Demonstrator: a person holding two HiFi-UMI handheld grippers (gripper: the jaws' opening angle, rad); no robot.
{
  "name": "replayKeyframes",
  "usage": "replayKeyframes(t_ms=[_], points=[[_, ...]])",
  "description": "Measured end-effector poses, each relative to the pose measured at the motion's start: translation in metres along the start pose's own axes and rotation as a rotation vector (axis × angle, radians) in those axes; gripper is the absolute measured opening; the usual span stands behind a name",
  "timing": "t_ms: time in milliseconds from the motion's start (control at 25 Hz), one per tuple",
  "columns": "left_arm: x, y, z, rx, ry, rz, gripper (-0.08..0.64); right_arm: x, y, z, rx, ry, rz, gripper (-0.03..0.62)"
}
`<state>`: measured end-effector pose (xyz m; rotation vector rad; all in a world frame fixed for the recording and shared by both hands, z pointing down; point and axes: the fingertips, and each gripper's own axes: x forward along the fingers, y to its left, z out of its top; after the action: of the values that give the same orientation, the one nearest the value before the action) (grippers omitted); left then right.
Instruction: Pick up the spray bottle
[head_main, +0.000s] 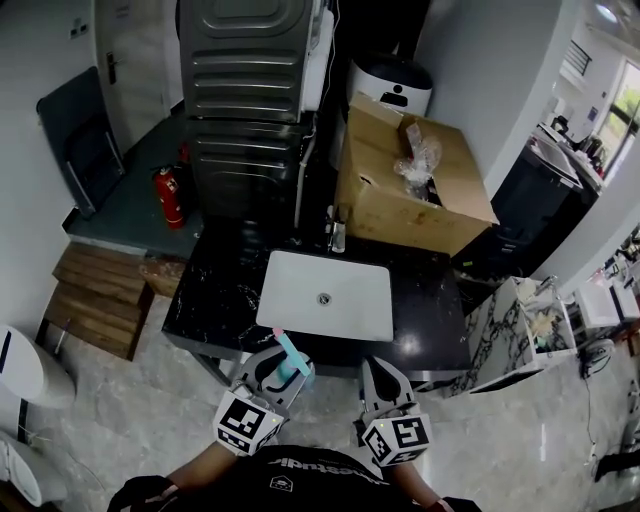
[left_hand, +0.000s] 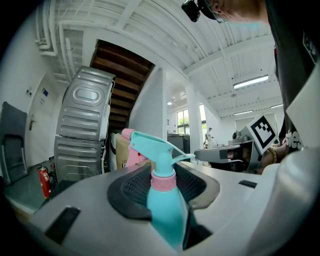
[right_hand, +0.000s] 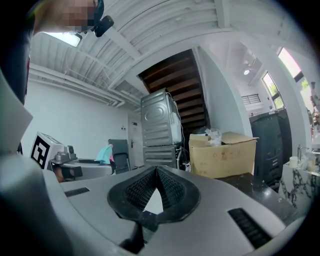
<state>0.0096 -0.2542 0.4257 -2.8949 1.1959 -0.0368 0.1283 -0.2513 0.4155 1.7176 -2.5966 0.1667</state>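
Head view, left gripper (head_main: 280, 370): at 6 o'clock, at the near edge of the bench (head_main: 215, 300); its fingers (head_main: 268, 366) pinch the spray bottle (head_main: 291, 356), teal with a pink nozzle.
Head view, right gripper (head_main: 385, 372): at 5 o'clock, beside the left one and apart from it.
Head view, around: a white sink (head_main: 325, 295) lies in the middle of the black bench. A cardboard box (head_main: 410, 185) is behind it at 1 o'clock, the stacked grey machines (head_main: 250, 90) at 12 o'clock, a red fire extinguisher (head_main: 170, 195) at 10 o'clock and the wooden steps (head_main: 95, 300) at 9 o'clock.
Left gripper view: the bottle stands upright between both fingers, which press on its body below the pink collar. It covers the middle; the machines show at 9 o'clock.
Right gripper view: the fingers are pressed together at the tips, with nothing between them. The box is at 3 o'clock and the left gripper with the bottle at 9 o'clock.
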Motion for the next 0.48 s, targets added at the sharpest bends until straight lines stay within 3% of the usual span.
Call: replayKeyframes(t_ms=[480], points=[[-0.0024,0.0018,-0.0001,0.007,0.005,0.008,0.156,-0.0004,-0.0013,-0.0021,0.005,0.011,-0.01,0.037]])
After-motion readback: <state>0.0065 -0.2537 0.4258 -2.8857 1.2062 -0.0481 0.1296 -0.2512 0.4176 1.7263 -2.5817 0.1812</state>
